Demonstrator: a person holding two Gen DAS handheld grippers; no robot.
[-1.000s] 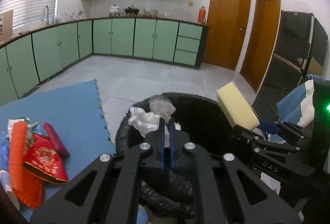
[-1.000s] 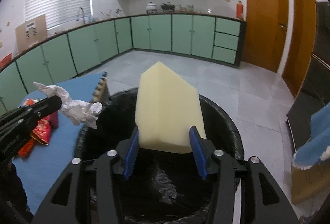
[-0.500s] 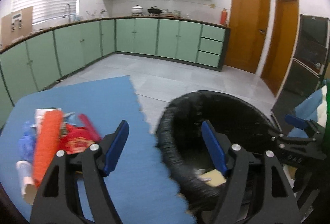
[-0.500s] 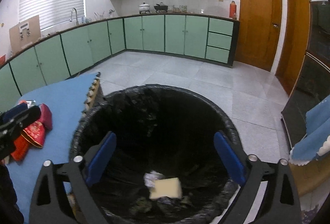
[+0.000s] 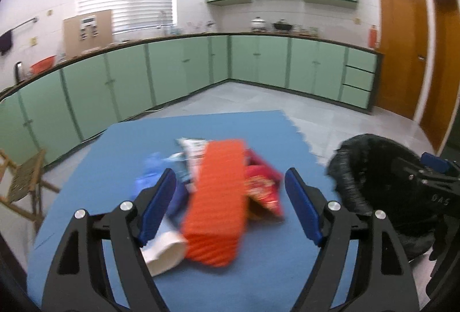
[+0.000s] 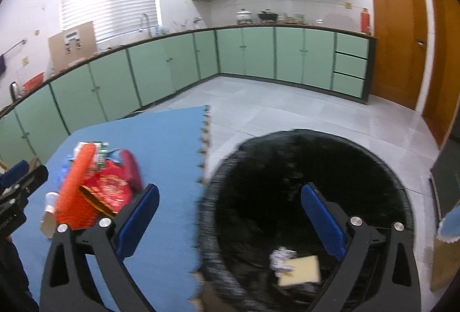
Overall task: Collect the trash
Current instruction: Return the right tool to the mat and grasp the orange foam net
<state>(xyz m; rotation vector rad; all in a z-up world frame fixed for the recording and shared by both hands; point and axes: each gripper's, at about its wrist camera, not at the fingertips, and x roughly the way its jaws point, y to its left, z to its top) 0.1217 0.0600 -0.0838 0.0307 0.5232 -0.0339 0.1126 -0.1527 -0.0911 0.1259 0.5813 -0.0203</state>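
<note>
black-lined bin (image 6: 310,168) holds the yellow sponge (image 6: 302,269); beside it, an orange roll (image 5: 218,202) tops the blue mat's (image 5: 161,139) pile; both tongs (image 5: 230,205) (image 6: 230,225) just released, empty.

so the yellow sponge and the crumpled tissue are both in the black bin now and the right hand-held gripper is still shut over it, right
Not quite. The yellow sponge and the crumpled tissue do lie in the black bin, but the right hand-held gripper is open, not shut: its jaws have just been opening and stand wide apart with nothing between them. The right wrist view shows this.
</note>
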